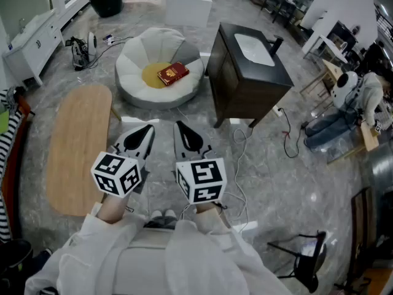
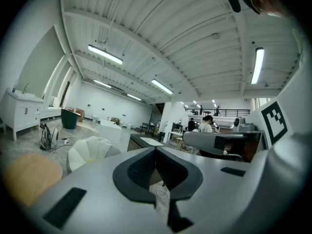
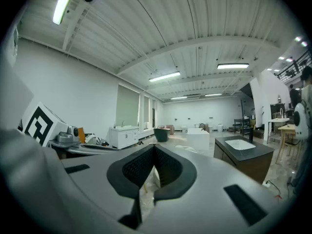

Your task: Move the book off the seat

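Note:
A red book (image 1: 173, 73) lies on the yellow cushion of a round white seat (image 1: 140, 55) on the floor, far ahead in the head view. Both grippers are held level near the person's body, well short of the seat. My left gripper (image 1: 147, 130) is shut with nothing between its jaws, and my right gripper (image 1: 180, 127) beside it is shut and empty too. The left gripper view shows the jaws (image 2: 156, 150) met at their tips, with the white seat (image 2: 90, 150) off to the left; the book is not visible there. The right gripper (image 3: 154, 148) faces the open room.
An oval wooden table (image 1: 80, 143) stands at the left. A dark vanity cabinet (image 1: 249, 72) with a white sink is right of the seat. Cables (image 1: 245, 141) trail on the floor ahead. A person (image 1: 353, 103) sits at the far right, and a black stool (image 1: 304, 257) is near right.

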`<action>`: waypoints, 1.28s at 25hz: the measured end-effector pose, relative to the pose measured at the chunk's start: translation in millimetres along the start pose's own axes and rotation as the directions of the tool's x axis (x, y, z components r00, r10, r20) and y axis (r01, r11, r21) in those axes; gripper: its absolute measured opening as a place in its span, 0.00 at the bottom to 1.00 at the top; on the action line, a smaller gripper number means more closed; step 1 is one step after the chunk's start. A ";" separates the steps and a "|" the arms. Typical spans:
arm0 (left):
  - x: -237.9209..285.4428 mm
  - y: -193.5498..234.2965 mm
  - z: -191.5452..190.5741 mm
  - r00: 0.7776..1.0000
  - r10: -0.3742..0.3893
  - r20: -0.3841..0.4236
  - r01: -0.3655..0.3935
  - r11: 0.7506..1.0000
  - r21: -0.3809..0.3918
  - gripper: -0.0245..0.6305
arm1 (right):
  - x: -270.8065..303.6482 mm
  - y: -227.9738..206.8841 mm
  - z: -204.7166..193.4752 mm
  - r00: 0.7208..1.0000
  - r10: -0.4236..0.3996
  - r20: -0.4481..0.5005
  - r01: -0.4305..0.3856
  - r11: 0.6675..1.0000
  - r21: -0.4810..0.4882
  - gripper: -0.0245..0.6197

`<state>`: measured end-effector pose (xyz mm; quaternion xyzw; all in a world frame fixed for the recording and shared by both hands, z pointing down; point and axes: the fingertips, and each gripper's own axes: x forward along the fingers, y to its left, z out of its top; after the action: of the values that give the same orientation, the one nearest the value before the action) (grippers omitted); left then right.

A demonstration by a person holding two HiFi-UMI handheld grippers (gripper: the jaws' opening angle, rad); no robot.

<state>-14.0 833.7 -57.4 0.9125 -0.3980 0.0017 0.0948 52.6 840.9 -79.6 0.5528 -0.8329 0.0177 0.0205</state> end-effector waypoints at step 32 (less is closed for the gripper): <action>46.6 -2.7 -19.4 1.000 0.015 -0.003 -0.015 0.997 -0.073 0.05 | 21.0 -22.2 -36.0 0.997 0.068 -0.033 -0.067 0.998 0.021 0.06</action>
<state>21.2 805.1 -35.2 0.9054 -0.4046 -0.0113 0.1285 65.5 814.8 -42.4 0.5241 -0.8505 0.0357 0.0284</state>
